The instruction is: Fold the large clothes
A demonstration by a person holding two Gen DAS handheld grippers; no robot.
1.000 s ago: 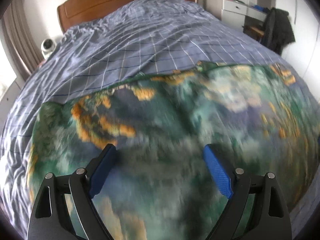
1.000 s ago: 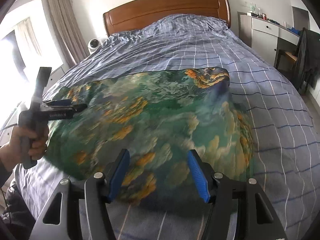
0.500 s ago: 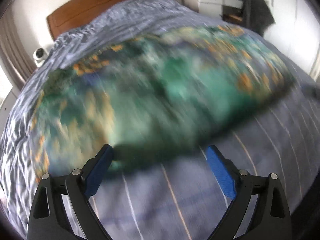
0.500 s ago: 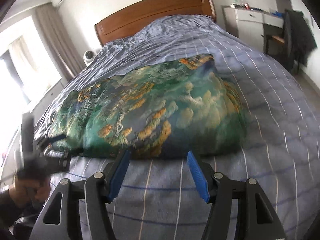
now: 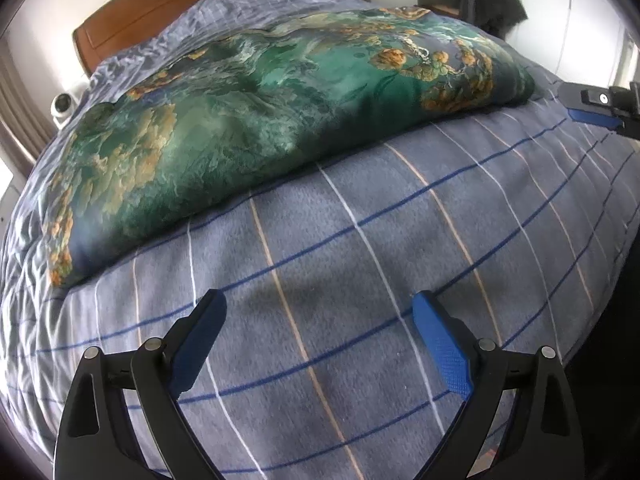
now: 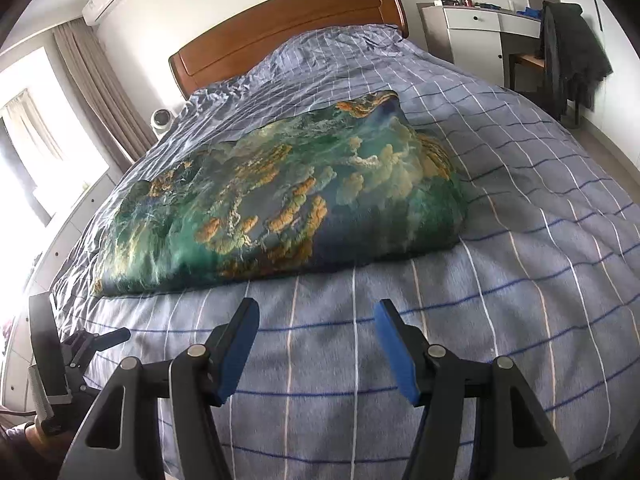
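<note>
Green patterned cloth point(image 6: 280, 204) lies folded on checked blue bed cover point(image 6: 500, 280). Wooden headboard point(image 6: 288, 28) behind, white dresser point(image 6: 472, 36) at right. Left gripper point(image 5: 320, 320) and right gripper point(image 6: 316, 328) both spread, empty, over bare cover.

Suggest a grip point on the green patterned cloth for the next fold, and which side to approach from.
Probably the near corners of the green patterned cloth: left tongs on the near left corner, right tongs on the near right one, coming in low from the foot of the bed. It lies flat on the checked duvet with its near edge facing both open tongs, so that edge is the closest to pinch.
</note>
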